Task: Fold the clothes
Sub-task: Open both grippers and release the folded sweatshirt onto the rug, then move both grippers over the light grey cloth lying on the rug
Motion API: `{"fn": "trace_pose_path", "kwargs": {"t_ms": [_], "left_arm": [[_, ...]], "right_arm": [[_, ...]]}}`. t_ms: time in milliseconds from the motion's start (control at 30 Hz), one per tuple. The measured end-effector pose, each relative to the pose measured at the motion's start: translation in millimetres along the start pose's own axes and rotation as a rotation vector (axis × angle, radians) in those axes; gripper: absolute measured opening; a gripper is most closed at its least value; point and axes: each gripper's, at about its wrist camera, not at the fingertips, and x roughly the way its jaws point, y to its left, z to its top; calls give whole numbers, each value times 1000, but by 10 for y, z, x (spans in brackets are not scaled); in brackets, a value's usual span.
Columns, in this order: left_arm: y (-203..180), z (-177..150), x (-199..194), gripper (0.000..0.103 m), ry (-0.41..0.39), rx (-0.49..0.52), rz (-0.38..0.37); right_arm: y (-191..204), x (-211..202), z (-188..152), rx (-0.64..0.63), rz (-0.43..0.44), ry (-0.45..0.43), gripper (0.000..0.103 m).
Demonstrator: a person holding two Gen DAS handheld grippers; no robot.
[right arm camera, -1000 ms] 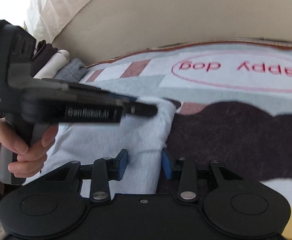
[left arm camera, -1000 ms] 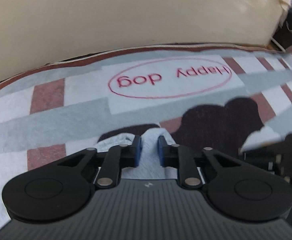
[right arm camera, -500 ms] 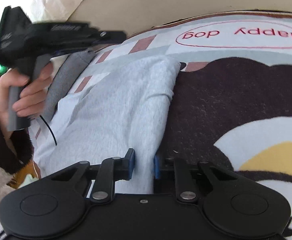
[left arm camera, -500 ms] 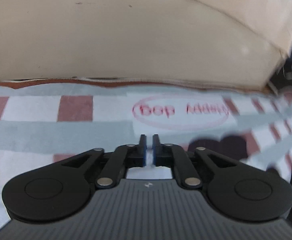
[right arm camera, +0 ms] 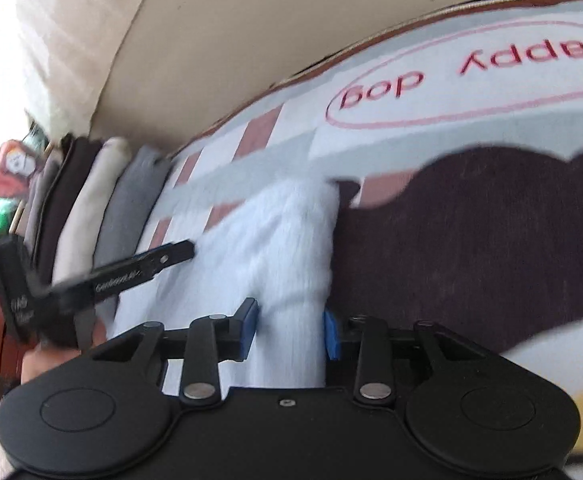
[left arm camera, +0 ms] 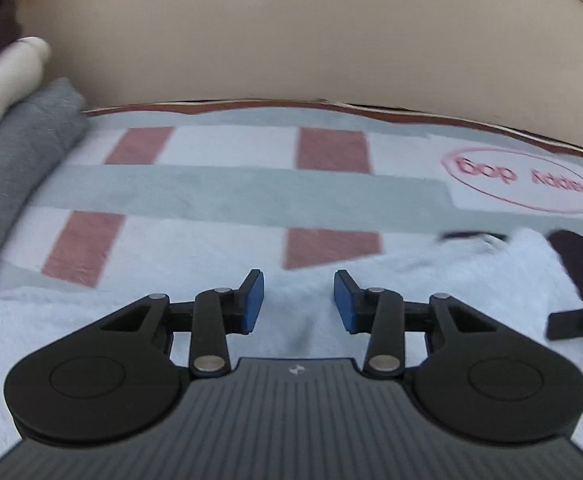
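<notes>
I hold my left gripper (left arm camera: 297, 296) and right gripper (right arm camera: 289, 330) both wide apart and gripping nothing, low over the pale blue garment (right arm camera: 275, 240) lying lengthwise on the printed blanket (left arm camera: 251, 184) beside the stack of folded clothes (right arm camera: 103, 216), the right one straddling its folded edge, probably for a pinch.

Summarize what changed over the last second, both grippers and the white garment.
Both grippers let go: the left gripper, nearly shut half a second ago, now has its fingers wide apart above the white garment. The right gripper has also opened; a fold of the garment stands loose between its fingers. The left swung toward the stack of folded clothes. The patterned blanket and the stack stayed put.
</notes>
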Motion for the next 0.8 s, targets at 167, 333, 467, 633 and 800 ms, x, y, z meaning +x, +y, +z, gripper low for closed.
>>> {"fn": "trace_pose_path", "kwargs": {"t_ms": [167,333,467,633,800], "left_arm": [[414,-13,-195,35,5,-108,32],[828,-26,-390,35,11,-216,63],[1147,-47,-554,35,18,-296,100],[1432,-325,-892,35,30,-335,247],[1672,-568,-958,39,64,-399,259]], "right_arm": [[11,88,103,38,1,-12,46],[100,124,148,-6,-41,-33,24],[324,-25,165,-99,-58,-116,17],[488,-310,406,-160,-116,-210,16],[342,-400,729,-216,-368,-198,24]]}}
